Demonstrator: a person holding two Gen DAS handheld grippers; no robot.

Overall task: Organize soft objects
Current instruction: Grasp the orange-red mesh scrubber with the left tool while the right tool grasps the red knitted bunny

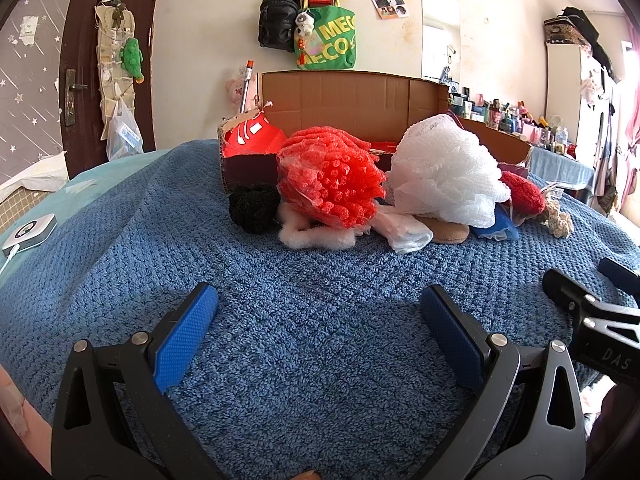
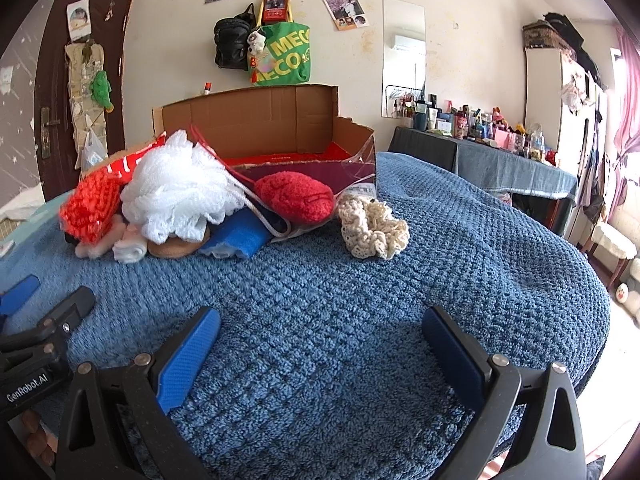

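My left gripper (image 1: 318, 322) fills the bottom of its frame, jaws spread wide with nothing between them, poised over the blue towel (image 1: 280, 320) without pinching it. My right gripper (image 2: 320, 332) sits the same way at the bottom of its own frame, jaws wide apart and empty; in the left view it shows at the right edge.

The soft things lie in a heap at mid-frame, against the front of an open cardboard box (image 1: 352, 100). In the left view, a black ball (image 1: 254, 208) sits at the left, touching a red mesh (image 1: 332, 176); a white pouf (image 1: 444, 172) is just right of it, resting on a white cloth (image 1: 404, 234), a tan pad (image 1: 448, 234) and a blue sponge (image 2: 236, 236). In the right view, a red knit (image 2: 294, 196) leans on the box, and a cream scrunchie (image 2: 372, 230) lies just right of it.
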